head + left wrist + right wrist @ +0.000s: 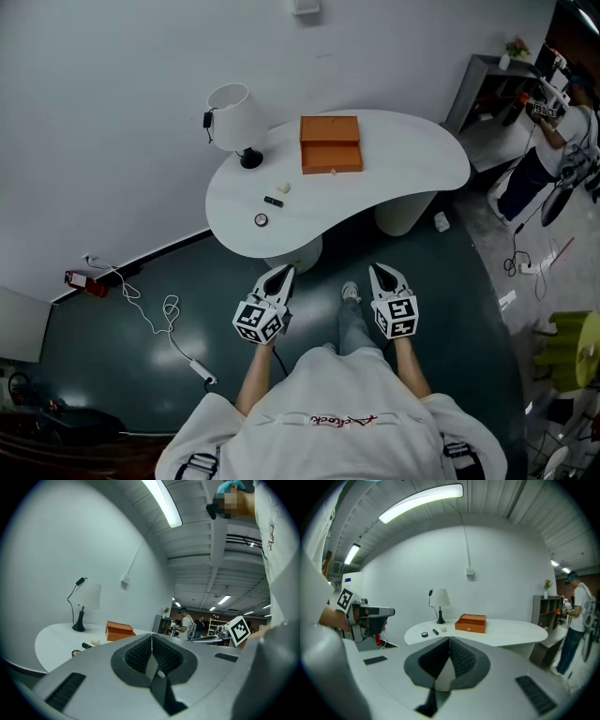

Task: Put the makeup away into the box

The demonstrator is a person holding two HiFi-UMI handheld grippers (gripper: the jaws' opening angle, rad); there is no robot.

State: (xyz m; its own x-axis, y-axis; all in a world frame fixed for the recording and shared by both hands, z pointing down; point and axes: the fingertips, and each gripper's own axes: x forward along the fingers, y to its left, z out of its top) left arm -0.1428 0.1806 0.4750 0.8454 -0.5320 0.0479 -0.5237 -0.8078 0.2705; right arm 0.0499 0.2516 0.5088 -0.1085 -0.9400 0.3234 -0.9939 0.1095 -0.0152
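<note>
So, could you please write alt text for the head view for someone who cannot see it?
Seen from above, a person holds the left gripper and right gripper, both shut and empty, short of a white curved table. On it stand an open orange box, a white lamp and three small makeup items.

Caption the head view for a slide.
Shut and empty, left tool and right tool hang short of the white table holding an orange box, a lamp and three small makeup items.

Smooth matt table (403,159); box (330,143) possibly leather.
</note>
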